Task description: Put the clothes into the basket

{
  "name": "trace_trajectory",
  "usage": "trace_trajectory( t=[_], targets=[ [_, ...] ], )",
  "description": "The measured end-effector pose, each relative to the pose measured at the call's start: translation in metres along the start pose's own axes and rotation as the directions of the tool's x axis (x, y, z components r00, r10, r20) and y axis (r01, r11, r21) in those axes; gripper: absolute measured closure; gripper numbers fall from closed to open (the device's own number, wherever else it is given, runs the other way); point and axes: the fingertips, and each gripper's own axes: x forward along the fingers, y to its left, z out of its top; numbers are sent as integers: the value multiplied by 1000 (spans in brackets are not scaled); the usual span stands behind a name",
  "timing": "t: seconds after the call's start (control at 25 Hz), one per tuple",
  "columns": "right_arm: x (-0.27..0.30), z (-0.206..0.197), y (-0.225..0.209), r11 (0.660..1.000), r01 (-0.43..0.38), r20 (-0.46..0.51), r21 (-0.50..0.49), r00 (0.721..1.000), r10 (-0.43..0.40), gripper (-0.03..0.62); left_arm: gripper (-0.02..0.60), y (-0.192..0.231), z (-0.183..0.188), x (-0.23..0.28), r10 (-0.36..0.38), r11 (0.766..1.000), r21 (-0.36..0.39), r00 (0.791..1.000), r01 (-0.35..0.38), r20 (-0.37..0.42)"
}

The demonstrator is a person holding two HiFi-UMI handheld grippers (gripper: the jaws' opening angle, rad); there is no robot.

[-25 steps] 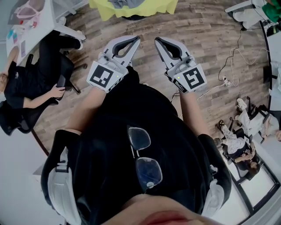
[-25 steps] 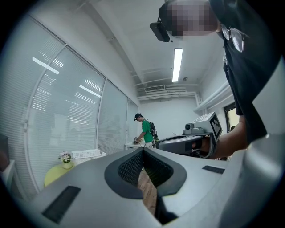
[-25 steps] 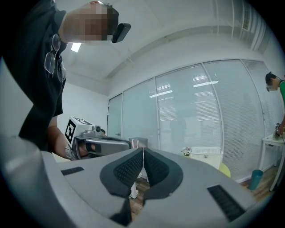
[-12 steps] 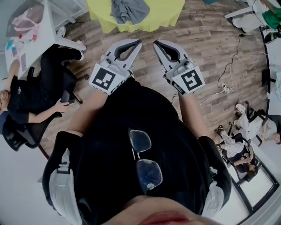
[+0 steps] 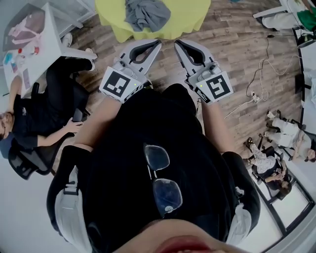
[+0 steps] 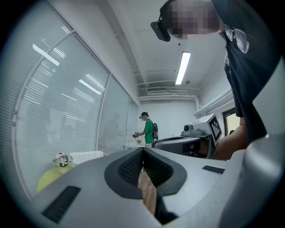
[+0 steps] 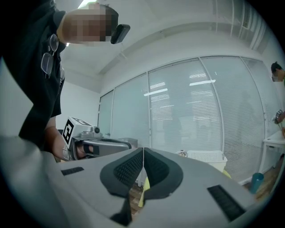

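Both grippers point out level in front of me above the wooden floor [image 5: 232,74], side by side and apart. My left gripper [image 5: 156,44] has its jaws pressed together with nothing between them. My right gripper [image 5: 177,43] is the same, tips meeting and empty. The grey clothes [image 5: 146,13] lie heaped on the yellow table [image 5: 111,15] just ahead of the tips. A white basket [image 7: 205,156] shows beyond the right jaws, by the blinds.
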Motion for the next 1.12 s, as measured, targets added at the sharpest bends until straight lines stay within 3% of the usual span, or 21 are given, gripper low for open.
trace_trajectory(
  t=[0.32,1.12],
  targets=[
    [13,-3,-41,1000,-15,1,5,1000,15,568,571,25,-5,33,9,1000,-4,1000,-9,-11],
    [56,7,-191,975,-223,10,11,975,223,569,571,100,6,171,206,978,8,977,-206,-57]
  ],
)
